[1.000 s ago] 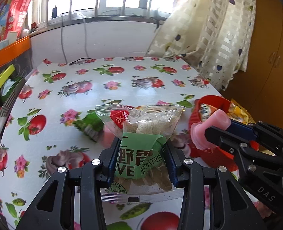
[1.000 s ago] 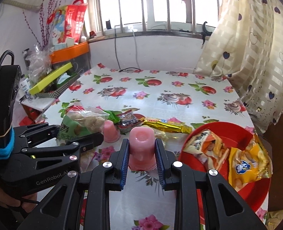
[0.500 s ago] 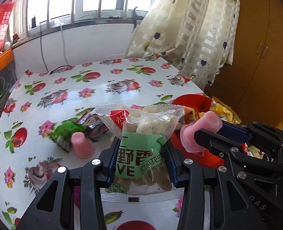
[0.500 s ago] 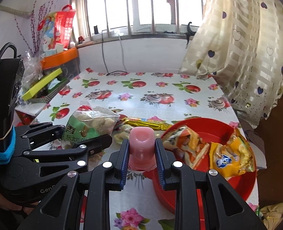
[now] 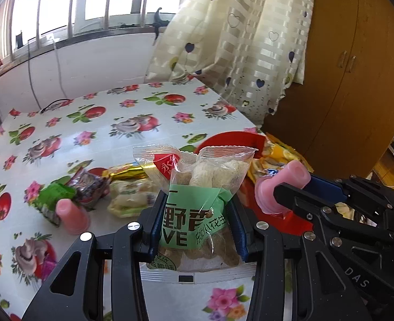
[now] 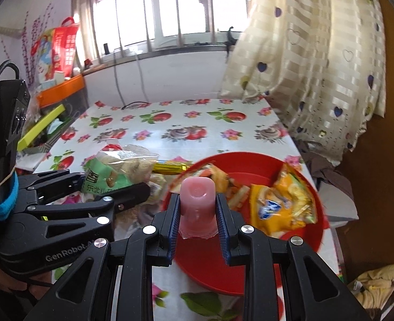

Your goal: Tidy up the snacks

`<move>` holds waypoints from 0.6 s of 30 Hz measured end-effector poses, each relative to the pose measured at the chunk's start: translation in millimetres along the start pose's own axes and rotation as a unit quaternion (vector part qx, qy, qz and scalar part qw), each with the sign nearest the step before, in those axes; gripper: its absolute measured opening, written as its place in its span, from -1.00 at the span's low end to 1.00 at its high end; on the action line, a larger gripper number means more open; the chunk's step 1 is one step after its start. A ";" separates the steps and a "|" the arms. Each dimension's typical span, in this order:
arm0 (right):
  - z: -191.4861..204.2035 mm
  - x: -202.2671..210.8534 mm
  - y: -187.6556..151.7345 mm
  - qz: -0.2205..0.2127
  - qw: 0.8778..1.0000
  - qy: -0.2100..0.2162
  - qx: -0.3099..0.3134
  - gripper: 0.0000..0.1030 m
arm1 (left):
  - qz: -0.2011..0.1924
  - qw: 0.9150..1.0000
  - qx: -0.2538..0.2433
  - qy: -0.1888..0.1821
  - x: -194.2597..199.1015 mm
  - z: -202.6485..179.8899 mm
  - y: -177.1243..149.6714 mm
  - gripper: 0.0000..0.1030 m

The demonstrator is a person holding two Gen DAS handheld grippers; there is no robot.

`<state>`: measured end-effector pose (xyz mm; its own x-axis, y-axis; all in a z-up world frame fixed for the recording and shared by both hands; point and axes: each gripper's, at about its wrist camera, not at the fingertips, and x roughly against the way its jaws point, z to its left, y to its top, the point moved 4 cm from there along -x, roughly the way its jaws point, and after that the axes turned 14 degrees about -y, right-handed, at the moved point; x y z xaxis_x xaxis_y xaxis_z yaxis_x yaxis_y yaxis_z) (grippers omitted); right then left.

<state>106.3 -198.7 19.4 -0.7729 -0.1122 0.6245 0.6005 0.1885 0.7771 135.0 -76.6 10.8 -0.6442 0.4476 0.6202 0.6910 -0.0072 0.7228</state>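
**Both loads carried across to the red bowl**

Far left of the table (image 5: 132, 144), unchanged: a pink jelly cup (image 5: 72, 215) stands alone on the cloth, with a green packet (image 5: 53, 196) and a dark wrapper (image 5: 91, 187) just behind it, then a pale packet (image 5: 132, 200) and a gold wrapper (image 5: 126, 171). These remain to be collected.

Left gripper (image 5: 197, 227): clenched on the peanut bag (image 5: 197, 200), pads pressing both sides of its green label, bag upright and clear of the table. A second ago the bag hung over the loose pile; the view has since swung so that the red bowl (image 5: 231, 139) now sits directly behind the bag.

Right gripper (image 6: 198, 211): clamped on a second pink cup (image 6: 197, 200), grip unchanged through all three frames. A second ago the cup was over bare cloth left of the bowl; now it hangs over the bowl's near-left rim (image 6: 197, 272).

Bowl contents: an orange-and-white packet (image 6: 218, 179) and a yellow packet (image 6: 282, 203), lying to the right.

Reading: transport phase looks nearly complete for both items. The cup appears placed for release; the bag seems to need a little more travel toward the bowl. Neither has been let go yet.
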 end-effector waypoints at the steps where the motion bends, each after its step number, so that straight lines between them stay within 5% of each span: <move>1: -5.0 -0.4 -1.5 0.002 1.000 -0.004 -0.003 -0.56 | 0.001 1.000 0.000 -0.004 -2.4 -2.4 0.9 -0.15; 18: -48.4 -16.1 -23.7 0.035 0.998 -0.035 -0.033 -0.56 | 0.038 0.997 -0.013 -0.064 -43.3 -31.2 -0.6 -0.15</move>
<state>114.4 -248.6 -5.3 -0.7397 -0.0329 0.6721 0.6637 0.1292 0.7368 152.2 -123.9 -6.9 -0.5421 0.5556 0.6304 0.7264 -0.0673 0.6840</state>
